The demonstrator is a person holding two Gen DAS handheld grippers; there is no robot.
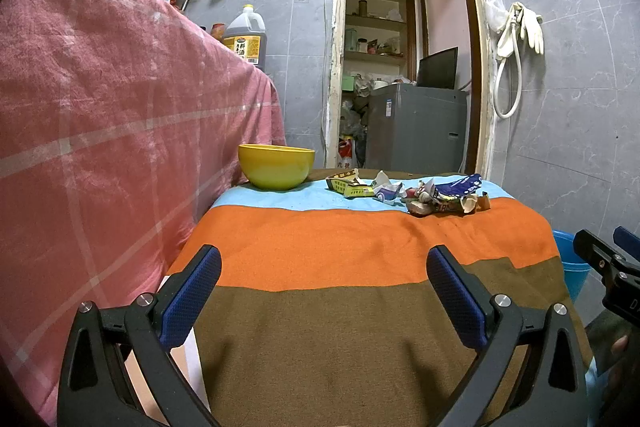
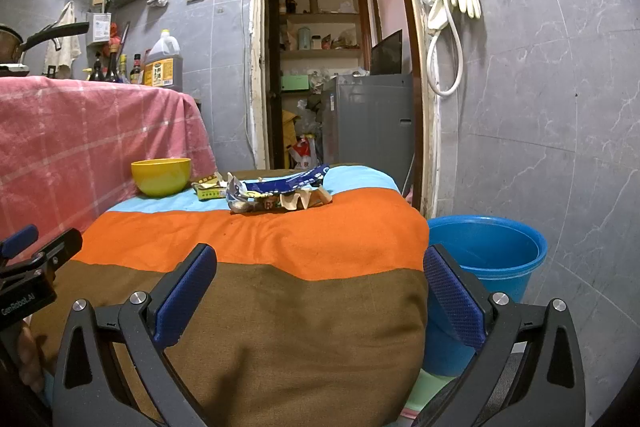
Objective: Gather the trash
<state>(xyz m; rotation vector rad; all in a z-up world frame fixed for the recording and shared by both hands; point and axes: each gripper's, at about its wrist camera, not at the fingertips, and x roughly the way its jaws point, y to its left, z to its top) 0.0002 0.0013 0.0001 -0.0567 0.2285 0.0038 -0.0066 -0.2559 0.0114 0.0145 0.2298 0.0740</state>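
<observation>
A pile of crumpled wrappers (image 1: 440,197) lies at the far end of a low table covered by a brown, orange and light-blue striped cloth (image 1: 360,247); it includes a yellow-green carton (image 1: 352,187) and a blue packet (image 1: 460,185). The same pile shows in the right wrist view (image 2: 280,197). My left gripper (image 1: 324,291) is open and empty over the near brown stripe. My right gripper (image 2: 320,291) is open and empty over the table's near right corner. A blue bucket (image 2: 488,251) stands on the floor right of the table.
A yellow bowl (image 1: 276,167) sits at the table's far left, also in the right wrist view (image 2: 161,177). A pink checked cloth (image 1: 100,127) covers a taller counter on the left. A doorway (image 1: 404,67) with a grey appliance lies beyond. Gloves and a hose (image 2: 448,27) hang on the right wall.
</observation>
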